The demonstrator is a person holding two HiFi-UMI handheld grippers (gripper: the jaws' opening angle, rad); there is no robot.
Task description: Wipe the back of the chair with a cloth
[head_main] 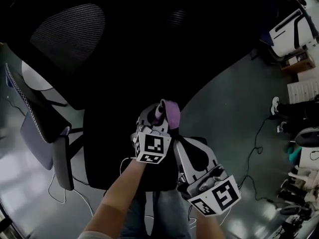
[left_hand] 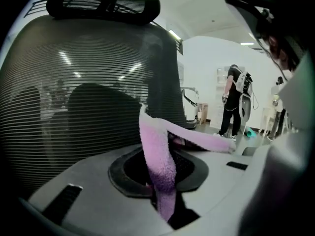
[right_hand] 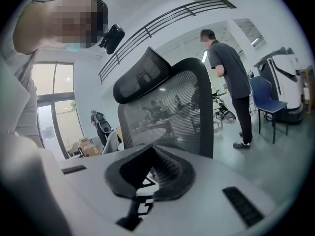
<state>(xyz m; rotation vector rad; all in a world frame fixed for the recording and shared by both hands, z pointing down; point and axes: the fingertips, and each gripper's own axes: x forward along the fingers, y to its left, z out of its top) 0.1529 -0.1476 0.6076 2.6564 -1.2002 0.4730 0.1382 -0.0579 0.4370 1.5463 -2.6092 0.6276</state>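
Observation:
The black office chair fills the head view; its mesh back (head_main: 70,31) is at the top left. In the left gripper view the mesh back (left_hand: 74,107) is close ahead, with the headrest (left_hand: 103,4) above it. My left gripper (head_main: 158,115) is shut on a purple cloth (head_main: 170,112). The cloth (left_hand: 160,156) stands up between the jaws and trails right. My right gripper (head_main: 192,148) sits just right of the left one, a little nearer to me, shut and empty. In the right gripper view this gripper (right_hand: 150,163) faces the chair back (right_hand: 167,107) from further off.
A grey chair (head_main: 37,133) and a table edge stand at the left. Cables (head_main: 256,148) run over the grey floor. At the top right is a white machine (head_main: 294,24). A person (right_hand: 231,77) stands beyond the chair, next to a blue chair (right_hand: 268,95).

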